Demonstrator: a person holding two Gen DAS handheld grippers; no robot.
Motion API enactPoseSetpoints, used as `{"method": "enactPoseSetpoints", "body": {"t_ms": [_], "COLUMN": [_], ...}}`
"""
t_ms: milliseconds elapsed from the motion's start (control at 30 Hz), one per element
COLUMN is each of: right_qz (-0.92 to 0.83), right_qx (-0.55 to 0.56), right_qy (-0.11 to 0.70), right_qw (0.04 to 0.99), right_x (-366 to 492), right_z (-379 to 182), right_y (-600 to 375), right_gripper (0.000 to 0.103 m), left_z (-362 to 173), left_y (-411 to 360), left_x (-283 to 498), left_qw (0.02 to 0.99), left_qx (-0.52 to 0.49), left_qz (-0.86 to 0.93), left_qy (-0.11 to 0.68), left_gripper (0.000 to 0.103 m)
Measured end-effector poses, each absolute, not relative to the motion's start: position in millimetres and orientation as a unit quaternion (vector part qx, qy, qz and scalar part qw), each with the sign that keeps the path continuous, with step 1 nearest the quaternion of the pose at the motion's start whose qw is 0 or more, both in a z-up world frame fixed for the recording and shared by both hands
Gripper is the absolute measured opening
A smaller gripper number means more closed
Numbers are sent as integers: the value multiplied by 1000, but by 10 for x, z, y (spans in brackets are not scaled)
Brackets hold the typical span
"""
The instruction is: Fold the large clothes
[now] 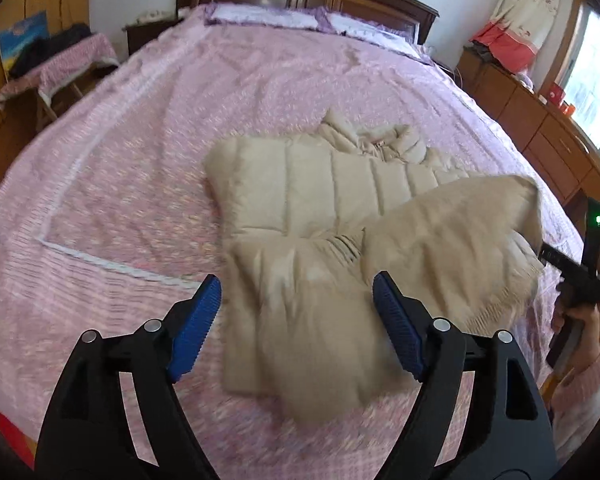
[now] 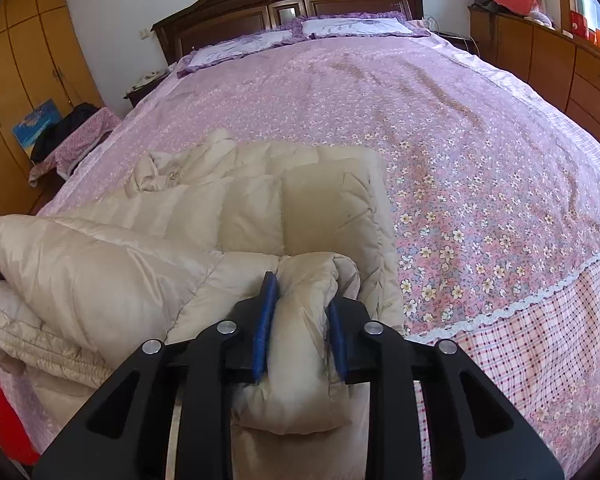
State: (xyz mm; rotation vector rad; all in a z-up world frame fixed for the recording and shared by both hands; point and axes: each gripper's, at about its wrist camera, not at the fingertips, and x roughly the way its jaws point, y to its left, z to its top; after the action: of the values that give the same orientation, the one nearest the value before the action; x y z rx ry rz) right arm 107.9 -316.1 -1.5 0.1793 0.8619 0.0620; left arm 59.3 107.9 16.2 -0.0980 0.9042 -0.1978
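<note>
Lying on one bed [image 1: 140,128], one jacket [image 1: 320,184]: left tool [image 1: 296,320] wide, right tool [image 2: 300,320] pinching its fold.

Soft daylight from window [image 1: 596,92] at right, heavy fisheye bending, dark vignetted corners, left view motion-blurred

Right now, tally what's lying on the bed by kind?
Beige puffer jacket: 1
Purple-trimmed pillows: 2
Total: 3
</note>
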Motion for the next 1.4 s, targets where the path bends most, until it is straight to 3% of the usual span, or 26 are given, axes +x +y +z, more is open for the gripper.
{"method": "enactPoseSetpoints", "body": {"t_ms": [233, 333, 400, 433, 667, 1067, 1233, 1400], "right_qz": [67, 87, 90, 86, 80, 71, 117, 137], "right_qx": [92, 99, 106, 103, 46, -69, -34, -9], "right_qy": [405, 409, 404, 398, 381, 425, 398, 385], "right_qw": [907, 903, 904, 908, 920, 900, 909, 912], "right_x": [848, 762, 677, 651, 473, 580, 817, 1102], "right_z": [267, 320, 369, 397, 501, -84, -17, 55], "right_y": [-3270, -3325, -3366, -3376, -3419, -3367, -3286, -3165], "right_gripper": [39, 48, 76, 82, 83, 83, 83, 80], "left_z": [287, 233, 153, 123, 3, -78, -6, 46], "left_y": [1375, 1489, 1545, 1556, 1497, 1140, 912, 812], "left_x": [371, 362, 363, 371, 300, 542, 747, 1004], "left_qw": [903, 901, 897, 895, 896, 892, 896, 903], "left_qx": [-33, -26, -16, -15, 48, 106, 152, 119], "left_qz": [-76, -62, -52, -51, -39, -107, -140, -154], "left_qy": [422, 429, 438, 443, 440, 427, 394, 384], "left_gripper": [82, 82, 82, 82, 82, 82, 82, 82]}}
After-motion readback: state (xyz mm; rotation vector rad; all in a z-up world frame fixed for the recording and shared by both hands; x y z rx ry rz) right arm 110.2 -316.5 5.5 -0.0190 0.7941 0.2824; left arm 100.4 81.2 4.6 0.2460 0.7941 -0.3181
